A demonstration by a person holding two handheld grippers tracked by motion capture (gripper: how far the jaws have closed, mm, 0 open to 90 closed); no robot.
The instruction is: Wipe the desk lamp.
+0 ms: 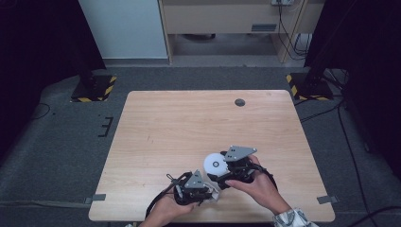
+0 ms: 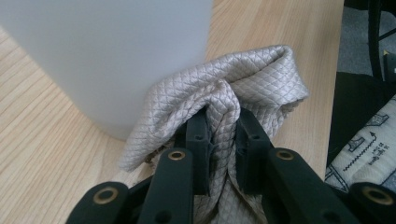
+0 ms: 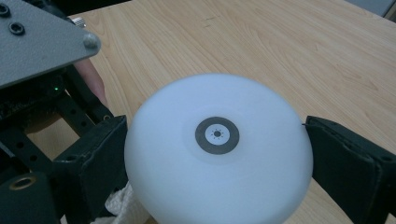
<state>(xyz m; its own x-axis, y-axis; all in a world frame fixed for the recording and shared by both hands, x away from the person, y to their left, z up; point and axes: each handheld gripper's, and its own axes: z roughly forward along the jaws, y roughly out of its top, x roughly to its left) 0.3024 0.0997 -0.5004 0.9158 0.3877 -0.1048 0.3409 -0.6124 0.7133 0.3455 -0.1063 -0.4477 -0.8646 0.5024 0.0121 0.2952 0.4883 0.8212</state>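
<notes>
A white round puck-like object (image 1: 215, 164) with a dark ring mark on its face sits near the table's front edge. My right gripper (image 1: 222, 171) is shut on it, one jaw pressed to each side. In the right gripper view the object (image 3: 187, 186) sits between the jaws of that gripper (image 3: 215, 135). A beige quilted cloth (image 2: 252, 79) lies bunched against the white object (image 2: 107, 56). My left gripper (image 2: 223, 128) is shut on a raised fold of it. From above, the left gripper (image 1: 212, 192) sits just in front and left of the object, with the cloth (image 1: 215, 195) at its tips.
The wooden table (image 1: 189, 118) has a small dark round cap (image 1: 240, 102) at the back. Grey tape tabs (image 1: 99, 197) (image 1: 327, 199) mark the front corners. Dark floor and stand bases (image 1: 94, 87) surround the table. A patterned sleeve (image 2: 359, 154) is at the right.
</notes>
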